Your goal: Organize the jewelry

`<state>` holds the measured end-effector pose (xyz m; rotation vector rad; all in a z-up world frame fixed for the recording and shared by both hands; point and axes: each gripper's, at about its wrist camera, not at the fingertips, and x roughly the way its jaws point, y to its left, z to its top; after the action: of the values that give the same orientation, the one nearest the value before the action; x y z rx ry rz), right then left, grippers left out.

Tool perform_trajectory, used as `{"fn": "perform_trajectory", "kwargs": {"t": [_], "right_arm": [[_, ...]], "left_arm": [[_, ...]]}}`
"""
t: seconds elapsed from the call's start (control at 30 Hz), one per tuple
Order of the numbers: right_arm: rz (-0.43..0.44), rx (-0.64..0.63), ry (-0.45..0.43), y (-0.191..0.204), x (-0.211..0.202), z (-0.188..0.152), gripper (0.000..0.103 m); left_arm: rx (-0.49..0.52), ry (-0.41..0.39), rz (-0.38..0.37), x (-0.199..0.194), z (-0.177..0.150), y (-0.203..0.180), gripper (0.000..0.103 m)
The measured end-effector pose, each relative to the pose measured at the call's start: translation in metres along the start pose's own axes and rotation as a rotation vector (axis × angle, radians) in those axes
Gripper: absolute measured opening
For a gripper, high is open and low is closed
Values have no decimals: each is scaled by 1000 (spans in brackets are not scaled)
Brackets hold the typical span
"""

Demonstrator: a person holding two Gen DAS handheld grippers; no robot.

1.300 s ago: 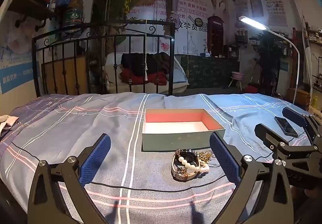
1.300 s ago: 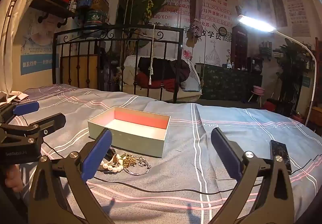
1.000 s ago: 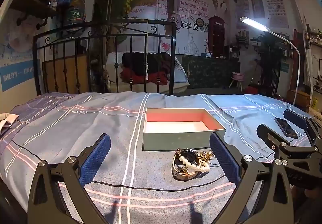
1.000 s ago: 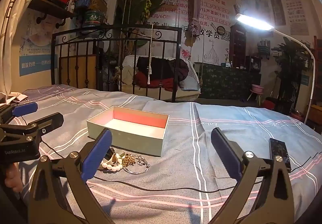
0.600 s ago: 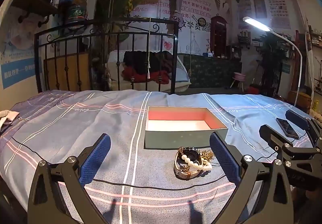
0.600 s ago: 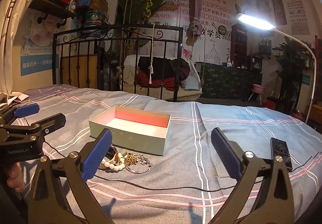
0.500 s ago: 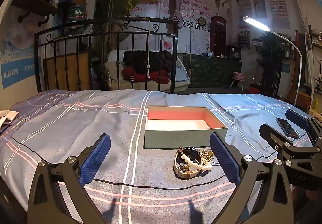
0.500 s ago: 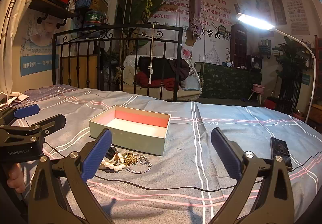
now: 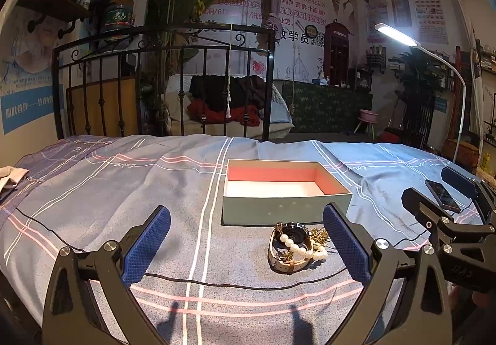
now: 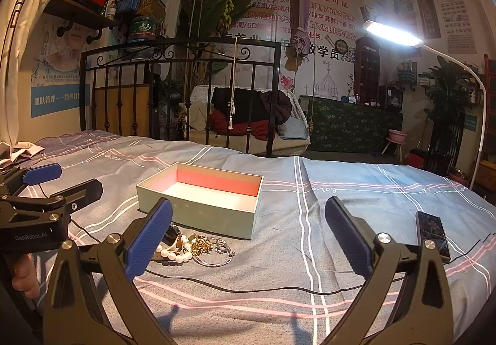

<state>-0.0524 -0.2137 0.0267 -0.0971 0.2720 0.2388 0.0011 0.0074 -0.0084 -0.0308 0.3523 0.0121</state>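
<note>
Step in hand, by judgement: approach, before any pick. The left gripper (image 9: 246, 244) and right gripper (image 10: 248, 239) both hover over the bed (image 9: 108, 190), fingers spread wide and holding nothing. The jewelry pile (image 9: 294, 244) (watch, pearl bracelet, gold chain) lies on the bedspread just in front of the open box (image 9: 286, 207), which holds nothing. Next move: lower one gripper onto a single piece and close.
</note>
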Motion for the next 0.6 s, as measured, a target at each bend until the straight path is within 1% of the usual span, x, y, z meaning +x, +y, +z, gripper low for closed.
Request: {"fn": "perform_trajectory", "kwargs": {"t": [0.6], "right_arm": [[8,0,4,1,2,-3,97]], "left_arm": [[-3,3,-2,2,-1,1,96]]}}
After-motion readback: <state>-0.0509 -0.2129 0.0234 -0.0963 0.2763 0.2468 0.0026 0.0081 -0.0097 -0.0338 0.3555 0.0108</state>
